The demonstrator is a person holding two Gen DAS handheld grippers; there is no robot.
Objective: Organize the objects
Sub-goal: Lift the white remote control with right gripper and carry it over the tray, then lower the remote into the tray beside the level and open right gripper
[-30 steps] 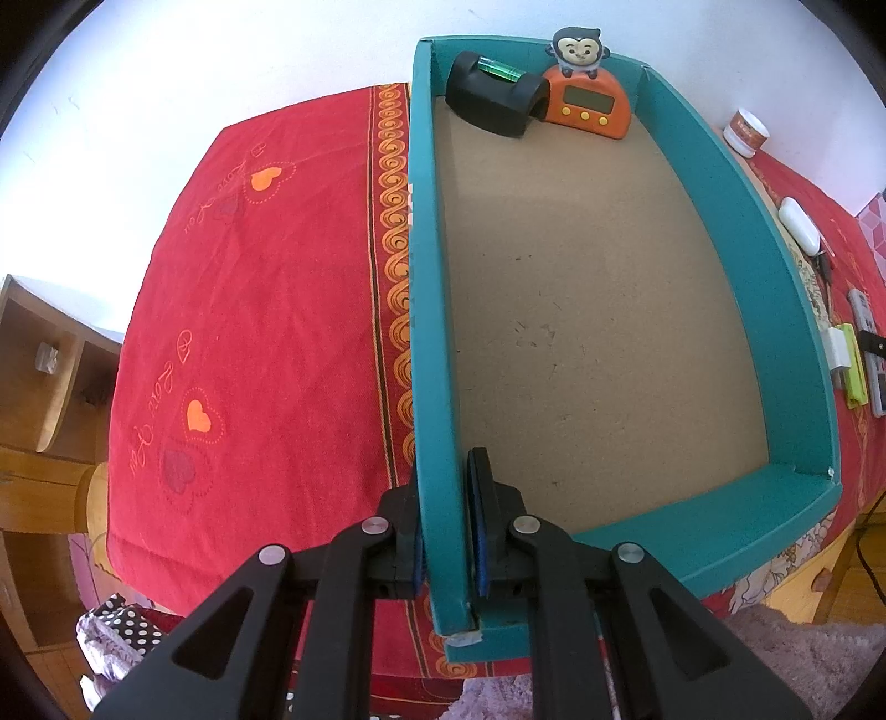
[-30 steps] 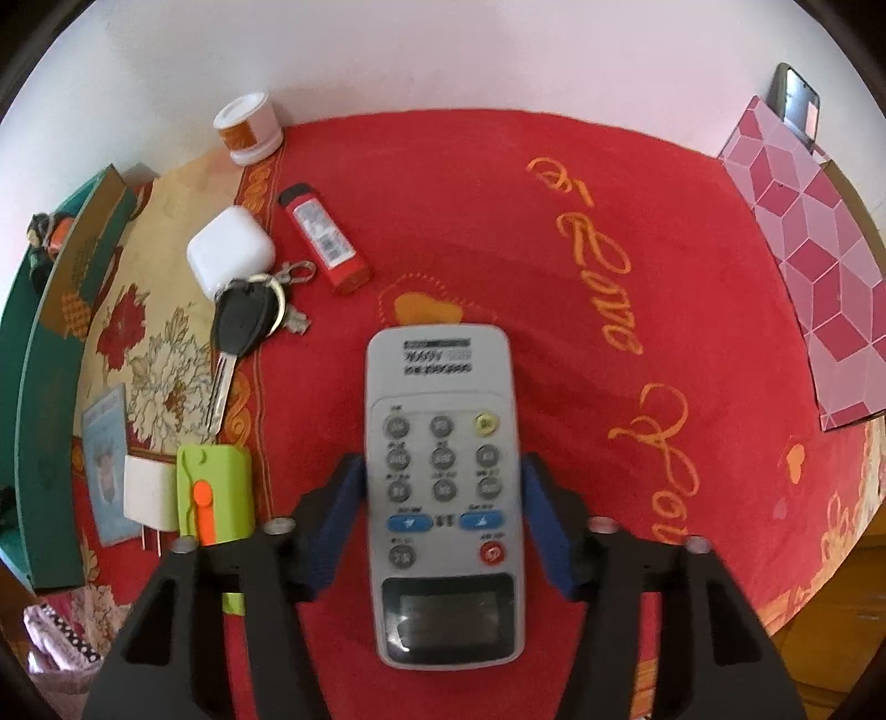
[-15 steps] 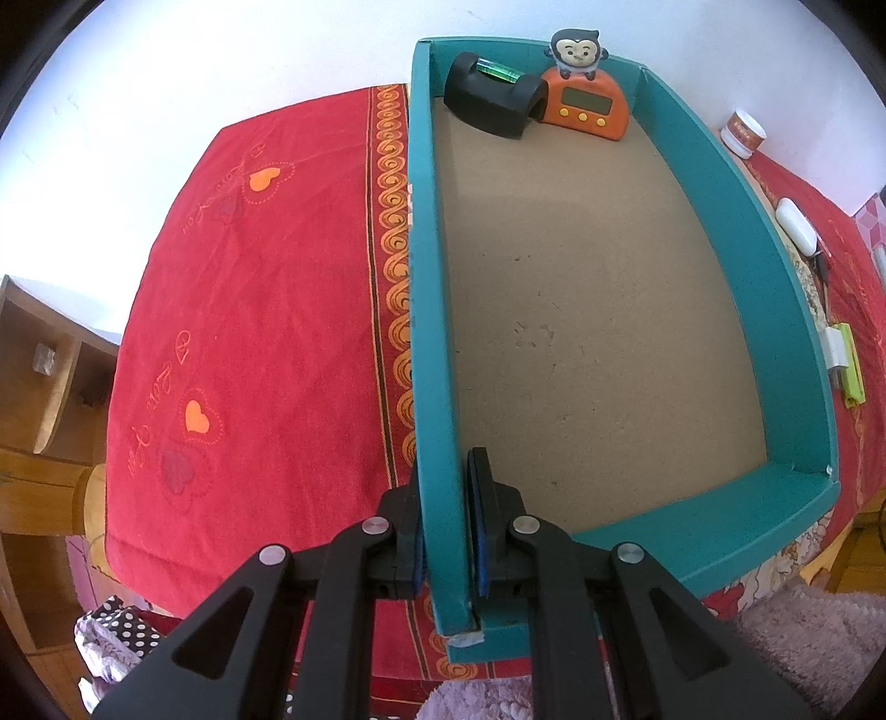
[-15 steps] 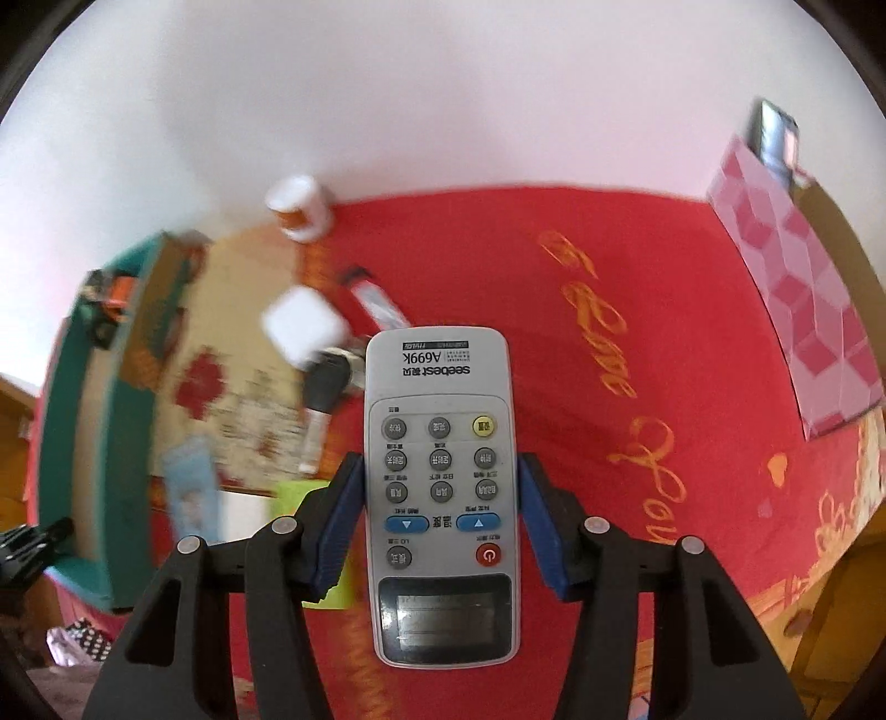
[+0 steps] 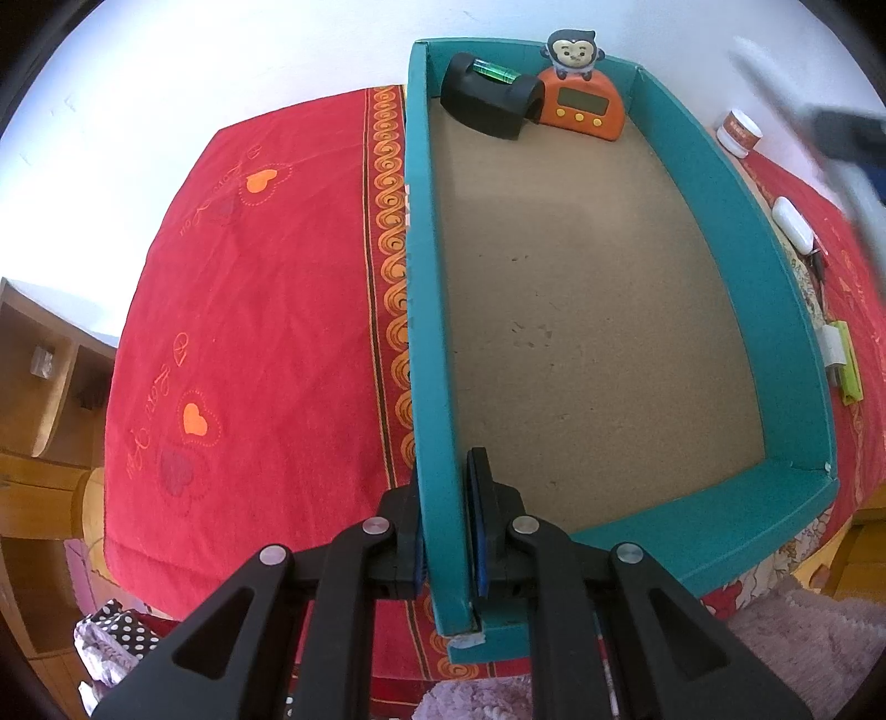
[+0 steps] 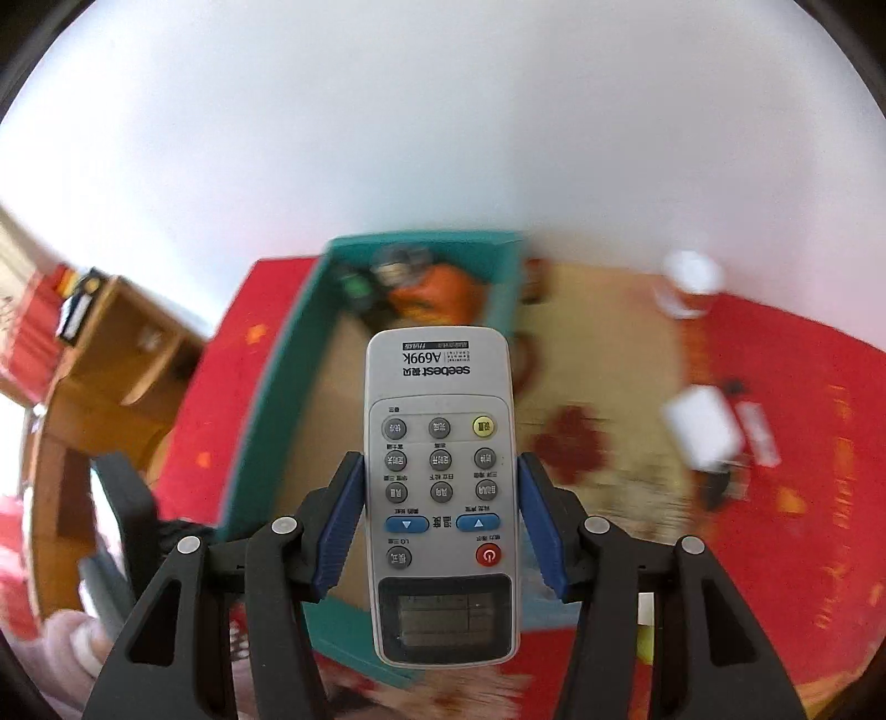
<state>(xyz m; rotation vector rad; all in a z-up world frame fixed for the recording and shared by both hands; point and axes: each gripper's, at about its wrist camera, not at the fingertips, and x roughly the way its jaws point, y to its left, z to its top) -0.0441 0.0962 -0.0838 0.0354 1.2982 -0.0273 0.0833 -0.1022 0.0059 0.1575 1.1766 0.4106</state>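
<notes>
Left gripper (image 5: 447,531) clamped on near wall of teal box (image 5: 720,183), red-clothed tabletop (image 5: 266,310) to its left. Black holder (image 5: 487,108) and orange clock (image 5: 581,105) at far end. Right gripper (image 6: 442,515) grasps grey remote (image 6: 440,487), held above box.

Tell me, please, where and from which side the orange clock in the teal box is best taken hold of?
Grip the orange clock across its two curved sides, coming from above and from the box's open middle. It stands upright against the far wall, with a black holder close on its left, so the right side and the front are the freer ways in.
</notes>
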